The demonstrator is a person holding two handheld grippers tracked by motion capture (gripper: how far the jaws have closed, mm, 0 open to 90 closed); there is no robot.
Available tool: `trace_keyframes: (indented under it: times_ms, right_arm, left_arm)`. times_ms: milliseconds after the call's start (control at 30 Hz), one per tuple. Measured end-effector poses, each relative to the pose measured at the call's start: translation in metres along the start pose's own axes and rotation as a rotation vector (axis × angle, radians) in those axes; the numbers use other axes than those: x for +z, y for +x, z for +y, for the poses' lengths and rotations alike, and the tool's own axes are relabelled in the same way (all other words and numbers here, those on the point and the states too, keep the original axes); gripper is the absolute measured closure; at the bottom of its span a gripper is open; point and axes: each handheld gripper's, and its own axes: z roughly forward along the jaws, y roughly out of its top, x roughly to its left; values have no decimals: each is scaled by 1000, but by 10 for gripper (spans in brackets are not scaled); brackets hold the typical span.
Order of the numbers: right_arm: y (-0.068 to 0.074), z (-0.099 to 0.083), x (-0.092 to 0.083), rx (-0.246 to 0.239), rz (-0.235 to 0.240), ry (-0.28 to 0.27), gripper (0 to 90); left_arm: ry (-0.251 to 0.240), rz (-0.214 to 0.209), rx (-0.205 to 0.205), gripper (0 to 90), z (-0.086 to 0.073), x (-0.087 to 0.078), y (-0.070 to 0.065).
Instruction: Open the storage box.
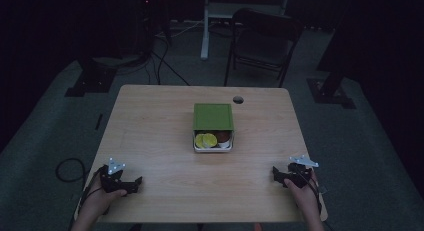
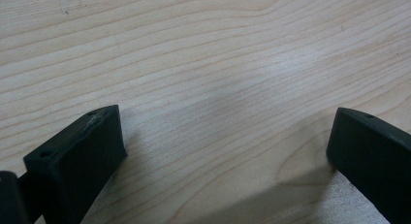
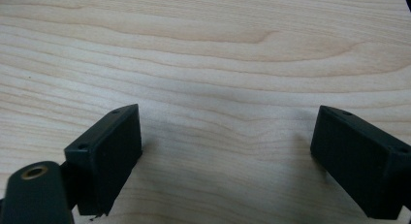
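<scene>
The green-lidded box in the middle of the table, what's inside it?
At the open near end of the box, under the green lid, lie yellow-green round pieces and something brown. The lid covers whatever sits farther back.

Both grippers (image 1: pixel 132 186) (image 1: pixel 279 175) rest well apart from the seemingly half-open green box (image 1: pixel 213 116).

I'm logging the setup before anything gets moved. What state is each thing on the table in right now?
Green lid: slid back on its box, partly open.
White box: front part uncovered, yellow and brown food showing inside.
Left gripper: jaws wide apart, nothing between them, resting low at the table's near edge.
Right gripper: jaws wide apart, nothing between them, also by the near edge.
</scene>
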Motion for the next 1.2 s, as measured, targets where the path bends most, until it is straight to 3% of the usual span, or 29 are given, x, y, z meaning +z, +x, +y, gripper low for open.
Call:
trace_keyframes:
  times_ms: [333,467,567,667,900,1200]
  right_arm:
    - [0,0,0,1,0,1,106]
    - [0,1,0,0,0,0,106]
    - [0,0,0,0,0,0,106]
    - [0,0,0,0,0,0,106]
    - [0,0,0,0,0,-1,106]
    - [0,0,0,-1,0,-1,106]
  left_arm:
    - [-11,-33,64,11,0,-1,-9]
    - [-6,-43,96,11,4,-1,-19]
    - [-26,-74,124,11,13,-2,-30]
    - [-40,-78,141,11,17,-1,-36]
    - [-63,-109,229,11,31,9,-62]
    - [-81,-157,295,11,36,17,-81]
